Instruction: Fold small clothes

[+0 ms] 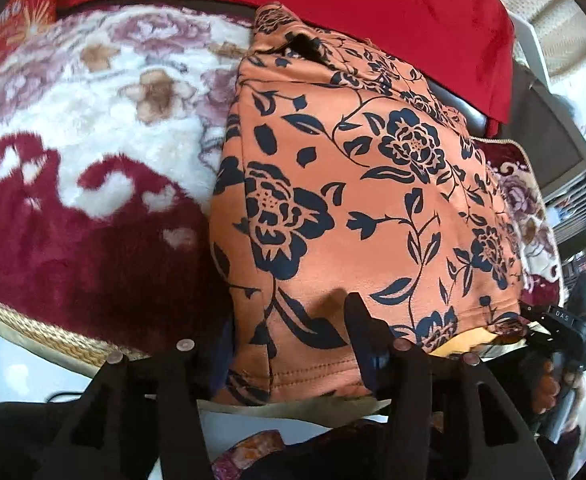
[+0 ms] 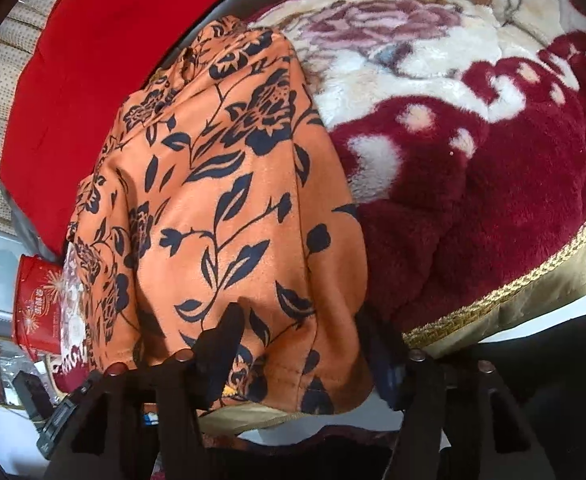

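Observation:
An orange garment (image 1: 357, 184) with a dark blue flower print lies folded on a plush red and cream blanket (image 1: 73, 168). Its stitched hem faces me. My left gripper (image 1: 289, 312) straddles the hem's left corner. One finger (image 1: 357, 320) rests on top of the cloth, and the other is mostly hidden at the cloth's edge. The cloth between them lies fairly smooth. In the right wrist view the same garment (image 2: 229, 184) puckers between the fingers of my right gripper (image 2: 303, 316), which pinches the hem's other corner.
A red cushion (image 1: 333, 4) lies behind the garment. A red printed packet (image 2: 37, 300) stands at the left of the right wrist view. The blanket's gold braided border (image 2: 513, 292) marks the near edge. Beyond it is pale floor.

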`<action>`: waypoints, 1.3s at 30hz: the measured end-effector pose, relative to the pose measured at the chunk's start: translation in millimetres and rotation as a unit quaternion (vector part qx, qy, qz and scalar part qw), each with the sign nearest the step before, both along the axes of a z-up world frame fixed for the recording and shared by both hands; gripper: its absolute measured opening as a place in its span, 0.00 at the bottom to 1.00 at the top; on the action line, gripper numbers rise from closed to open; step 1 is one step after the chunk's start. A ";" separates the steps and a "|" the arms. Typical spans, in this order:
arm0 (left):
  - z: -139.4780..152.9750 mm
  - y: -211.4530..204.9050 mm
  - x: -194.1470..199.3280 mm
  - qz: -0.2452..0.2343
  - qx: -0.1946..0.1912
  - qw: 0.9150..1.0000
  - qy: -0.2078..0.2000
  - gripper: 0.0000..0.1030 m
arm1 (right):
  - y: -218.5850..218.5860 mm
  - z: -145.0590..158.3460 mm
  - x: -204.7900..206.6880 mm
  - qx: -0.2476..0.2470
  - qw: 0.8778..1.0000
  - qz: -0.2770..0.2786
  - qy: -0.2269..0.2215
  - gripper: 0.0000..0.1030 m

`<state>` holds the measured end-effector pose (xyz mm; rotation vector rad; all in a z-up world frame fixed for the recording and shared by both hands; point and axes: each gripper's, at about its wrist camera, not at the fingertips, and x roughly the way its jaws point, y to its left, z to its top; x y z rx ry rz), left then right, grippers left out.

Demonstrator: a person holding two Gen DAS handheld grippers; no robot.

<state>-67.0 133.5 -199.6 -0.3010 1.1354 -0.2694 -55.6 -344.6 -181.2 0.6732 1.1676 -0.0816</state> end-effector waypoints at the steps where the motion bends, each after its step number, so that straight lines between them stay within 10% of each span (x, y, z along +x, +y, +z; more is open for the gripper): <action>1: 1.3 -2.7 0.0 -0.002 0.015 1.000 -0.006 0.31 | -0.3 1.3 -0.6 -0.010 1.000 0.000 -0.002 0.34; 2: 2.0 -3.1 -0.3 -0.003 0.028 1.000 -0.012 0.07 | -1.2 3.3 -1.2 -0.012 1.000 0.006 -0.009 0.22; 3: 3.1 -1.2 -0.8 -0.005 0.018 1.000 -0.015 0.07 | -2.8 4.4 1.0 -0.008 1.000 0.009 -0.014 0.09; 14: 23.2 52.9 -48.9 0.005 0.057 0.997 -0.056 0.06 | -7.9 44.9 -23.2 -0.079 0.995 0.040 -0.048 0.07; 19: 23.0 72.8 -46.9 0.025 0.050 0.998 -0.042 0.05 | -34.6 37.1 -25.7 -0.021 0.999 0.017 -0.027 0.08; 21: 26.2 76.7 -42.4 0.037 0.033 0.998 -0.033 0.15 | -46.6 32.1 -26.0 0.035 0.999 -0.012 -0.023 0.09; 23: 27.9 76.7 -36.0 0.042 0.015 0.999 -0.027 0.70 | -53.1 28.2 -23.9 0.061 0.998 -0.019 -0.014 0.12; 24: 28.6 76.3 -35.1 0.053 0.017 0.998 -0.029 0.81 | -55.0 26.9 -23.2 0.069 0.997 -0.018 -0.020 0.13; 28: 29.0 69.1 -24.3 0.053 0.000 0.998 -0.032 0.84 | -55.0 18.1 -23.5 0.088 0.995 -0.025 -0.030 0.45; 29: 25.1 64.4 -20.0 0.053 0.003 0.998 -0.022 0.84 | -54.9 16.2 -23.4 0.099 0.994 -0.029 -0.036 0.71; 34: -1.4 45.6 -3.6 0.026 -0.002 0.999 0.026 0.84 | -42.7 14.5 -11.2 0.090 0.994 -0.024 -0.053 0.75; 37: -10.4 40.3 -3.4 0.026 -0.008 0.999 0.028 0.78 | -24.1 1.4 1.5 0.079 0.997 0.005 -0.022 0.29; 39: -7.3 38.6 -5.5 0.024 0.013 0.999 0.018 0.47 | -13.4 -4.5 4.8 0.061 0.998 0.011 -0.011 0.13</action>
